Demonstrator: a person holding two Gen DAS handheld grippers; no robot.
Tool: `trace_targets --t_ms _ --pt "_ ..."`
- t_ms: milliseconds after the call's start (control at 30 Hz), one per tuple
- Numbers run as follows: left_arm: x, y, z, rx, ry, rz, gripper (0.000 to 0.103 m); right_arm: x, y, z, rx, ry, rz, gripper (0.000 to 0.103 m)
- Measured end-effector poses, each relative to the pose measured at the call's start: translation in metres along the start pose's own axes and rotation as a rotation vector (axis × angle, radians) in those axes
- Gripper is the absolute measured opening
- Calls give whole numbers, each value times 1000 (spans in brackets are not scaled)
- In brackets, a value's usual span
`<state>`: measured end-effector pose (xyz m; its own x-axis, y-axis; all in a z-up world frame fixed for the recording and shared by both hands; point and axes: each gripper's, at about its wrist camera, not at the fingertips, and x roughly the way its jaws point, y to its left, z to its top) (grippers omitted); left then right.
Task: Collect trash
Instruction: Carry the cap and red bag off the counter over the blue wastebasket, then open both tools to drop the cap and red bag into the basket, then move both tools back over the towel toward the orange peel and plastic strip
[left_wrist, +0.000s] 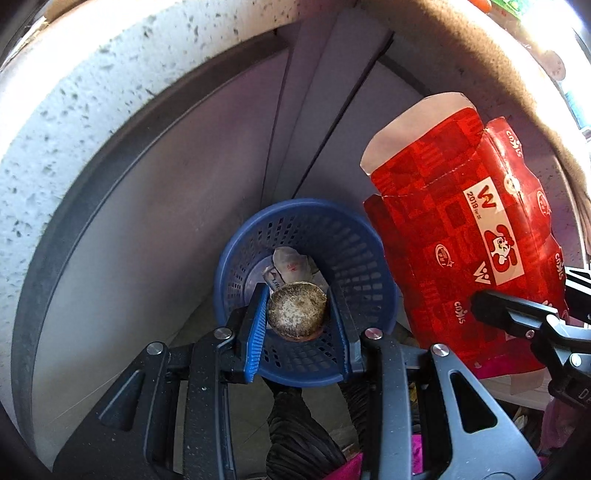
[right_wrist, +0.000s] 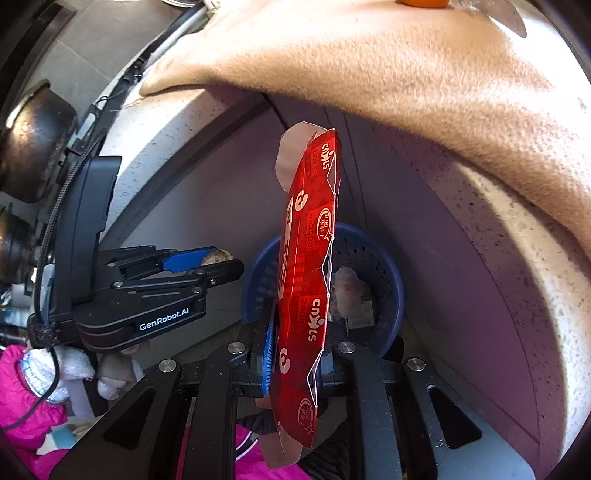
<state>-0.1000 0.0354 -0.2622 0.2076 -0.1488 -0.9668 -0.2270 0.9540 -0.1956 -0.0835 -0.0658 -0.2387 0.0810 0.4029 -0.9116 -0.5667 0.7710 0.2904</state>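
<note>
A speckled white tabletop (left_wrist: 55, 122) with a beige cloth (right_wrist: 388, 74) draped over its edge was seen above a single blue perforated basket (left_wrist: 354, 236) standing on the floor beneath. One flattened red carton (left_wrist: 461, 229) was held edge-on in the right gripper (right_wrist: 295, 354), whose fingers were clamped together on its lower part; its long axis ran upward and away from the gripper, and it hung over the near rim of the basket in the right wrist view. One round, crumbly brown disc (left_wrist: 297, 310) was clamped between the blue pads of the left gripper (left_wrist: 299, 314), directly above the basket's opening. Of the two, the left gripper was judged nearer to a clean drop, the basket lying straight below and ahead of its fingers. At least one crumpled white wrapper (left_wrist: 290, 264) was already lying at the basket's bottom. Two items thus remained to be released, one per gripper.
</note>
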Motion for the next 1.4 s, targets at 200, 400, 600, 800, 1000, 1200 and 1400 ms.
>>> trace_targets --t_ms 200,400,600,800,1000,1200,1400 --pt "8 -1 -1 10 14 11 32 9 2 1 -2 14 -6 18" --pt "10 -6 1 11 25 26 32 16 2 5 3 25 -8 21" --pt "24 -8 -3 13 42 38 49 25 2 8 -5 41 -27 25" --pt "26 -11 -3 15 42 46 55 29 4 11 4 44 -25 27" --pt "20 -9 -1 14 34 52 55 27 4 12 2 39 -25 29" --pt "11 -3 -4 7 21 55 55 17 2 11 -3 25 -22 37" --pt "2 -3 -3 4 4 61 55 7 1 13 -11 17 -10 40"
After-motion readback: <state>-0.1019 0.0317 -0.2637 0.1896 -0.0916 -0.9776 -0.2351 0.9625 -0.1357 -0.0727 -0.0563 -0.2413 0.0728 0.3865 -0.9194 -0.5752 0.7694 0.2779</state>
